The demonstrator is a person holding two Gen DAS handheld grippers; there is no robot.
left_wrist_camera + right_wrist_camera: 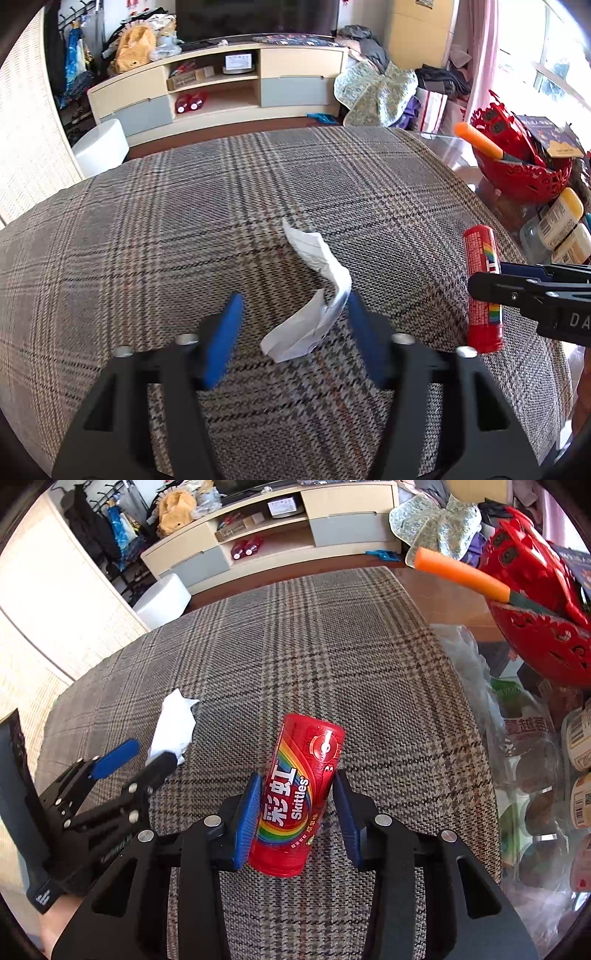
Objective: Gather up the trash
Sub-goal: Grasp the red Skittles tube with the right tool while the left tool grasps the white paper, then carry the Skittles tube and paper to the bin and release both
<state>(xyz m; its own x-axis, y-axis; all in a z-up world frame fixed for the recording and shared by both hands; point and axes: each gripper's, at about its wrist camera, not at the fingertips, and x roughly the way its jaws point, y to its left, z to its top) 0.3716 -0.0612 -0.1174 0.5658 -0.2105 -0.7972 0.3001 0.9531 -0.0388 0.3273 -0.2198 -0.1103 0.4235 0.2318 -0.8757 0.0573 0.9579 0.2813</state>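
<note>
A crumpled white paper [314,291] lies on the plaid tablecloth [184,229]. My left gripper [293,314] is open, its blue pads either side of the paper's near end, the right pad touching it. A red Skittles tube [299,794] lies on the cloth between the pads of my right gripper [297,797]. The left pad touches the tube; a small gap shows at the right pad, so the jaws are open. The tube [482,288] and right gripper also show at the right of the left wrist view. The paper [173,725] and left gripper [144,757] show in the right wrist view.
A red lattice basket [517,162] with an orange-handled tool [478,142] stands at the table's right. Bottles [561,218] and plastic-wrapped goods [532,775] crowd the right edge. A TV cabinet [221,85] and white stool [101,146] stand beyond the table.
</note>
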